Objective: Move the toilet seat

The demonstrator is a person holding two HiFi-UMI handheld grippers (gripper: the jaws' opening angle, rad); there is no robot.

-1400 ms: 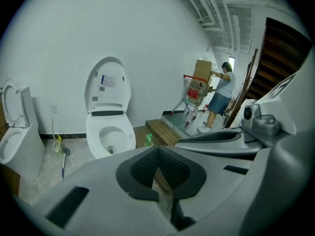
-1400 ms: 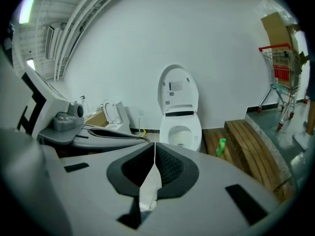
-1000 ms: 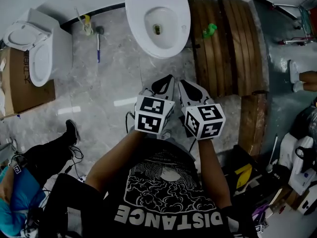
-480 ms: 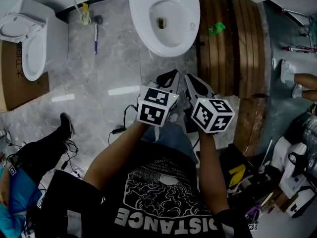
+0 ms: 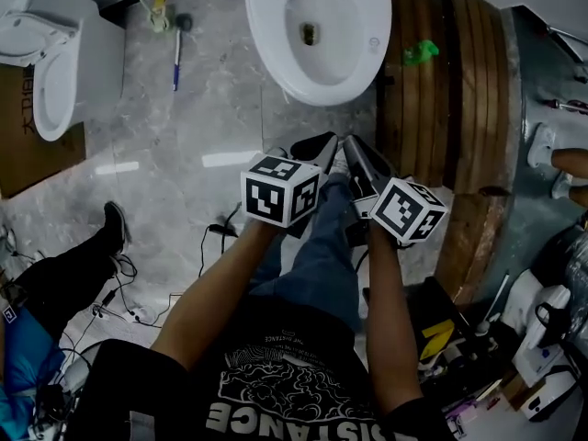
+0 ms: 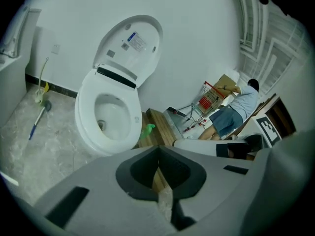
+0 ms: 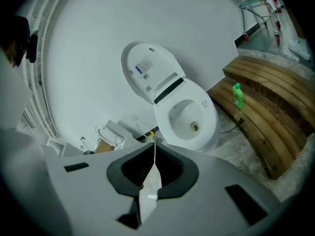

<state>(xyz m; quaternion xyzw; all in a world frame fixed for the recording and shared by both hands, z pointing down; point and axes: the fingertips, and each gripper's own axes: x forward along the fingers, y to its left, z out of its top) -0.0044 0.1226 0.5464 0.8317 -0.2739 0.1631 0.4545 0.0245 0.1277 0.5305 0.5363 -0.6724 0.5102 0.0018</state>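
So both claws are pressed together and empty, left gripper [image 5: 317, 147] beside right gripper [image 5: 360, 159]. The person [image 5: 317, 255] has stepped forward in the last second, so the toilet seat [image 5: 272, 44] is nearer now. It's just ahead, flat on the bowl [image 5: 322, 12], untouched, lid [image 6: 130, 43] up behind.

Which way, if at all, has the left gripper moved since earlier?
Yes, the left gripper went forward, nearer the white ceramic toilet bowl.
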